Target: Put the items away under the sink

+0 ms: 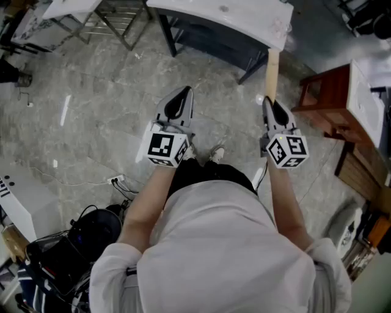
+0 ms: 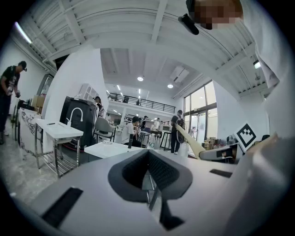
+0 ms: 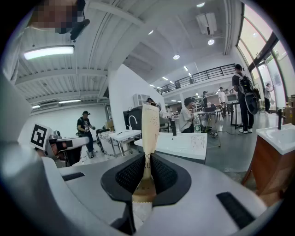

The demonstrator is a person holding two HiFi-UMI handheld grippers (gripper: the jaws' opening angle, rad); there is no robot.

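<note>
My right gripper [image 1: 269, 101] is shut on a long, flat tan packet [image 1: 272, 72] that sticks out past its tips toward the white sink table [image 1: 227, 13]. In the right gripper view the packet [image 3: 150, 131] stands upright, pinched between the black pads [image 3: 131, 175] of that gripper [image 3: 147, 171]. My left gripper [image 1: 183, 93] is held beside it at the same height. Its jaws are shut with nothing between them [image 2: 148, 154]. In the left gripper view, the right gripper [image 2: 221, 152] and its packet [image 2: 190, 140] show to the right.
A white sink table [image 3: 182, 144] stands straight ahead on dark legs over grey stone floor. A brown wooden cabinet [image 1: 333, 95] with a white top is at the right. Dark bags and cables [image 1: 79, 241] lie at the lower left. Several people stand in the hall behind.
</note>
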